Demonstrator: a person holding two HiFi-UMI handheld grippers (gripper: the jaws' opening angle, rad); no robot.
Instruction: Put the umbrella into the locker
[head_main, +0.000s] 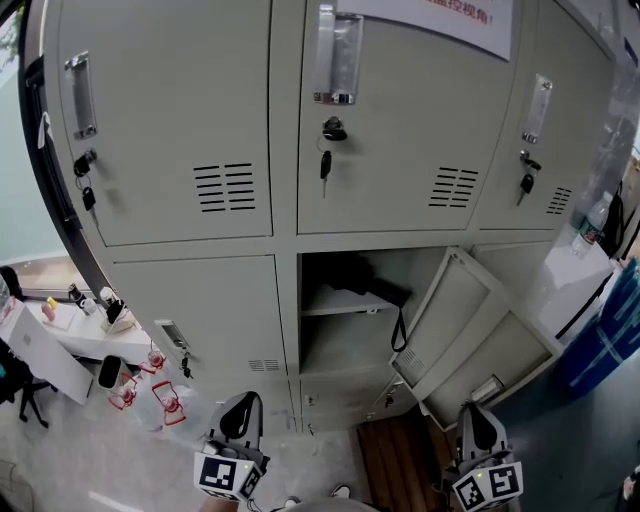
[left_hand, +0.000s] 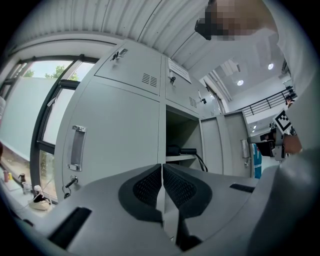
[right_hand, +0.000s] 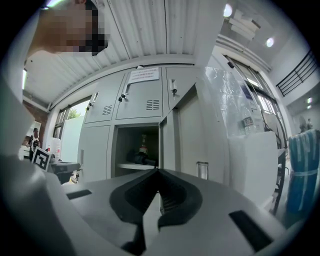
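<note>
So, umbrella: the black folded umbrella (head_main: 368, 284) lies on the shelf inside the open grey metal locker (head_main: 335, 345), and its strap dangles over the shelf edge toward 5 o'clock.
Locker door: the grey metal door (head_main: 480, 335) is swung wide toward 4 o'clock of the compartment.
Left gripper (left_hand: 162, 169): pressed together, empty, at 7 o'clock in the head view.
Right gripper (right_hand: 158, 172): pressed together, empty, at 5 o'clock, nearer the door.
Step in hand: probably closing the door. Push its free edge with the right gripper and watch that the strap doesn't get trapped.

Umbrella (head_main: 362, 281) on shelf (head_main: 340, 304) inside open locker (head_main: 345, 346), door (head_main: 455, 312) at right
</note>
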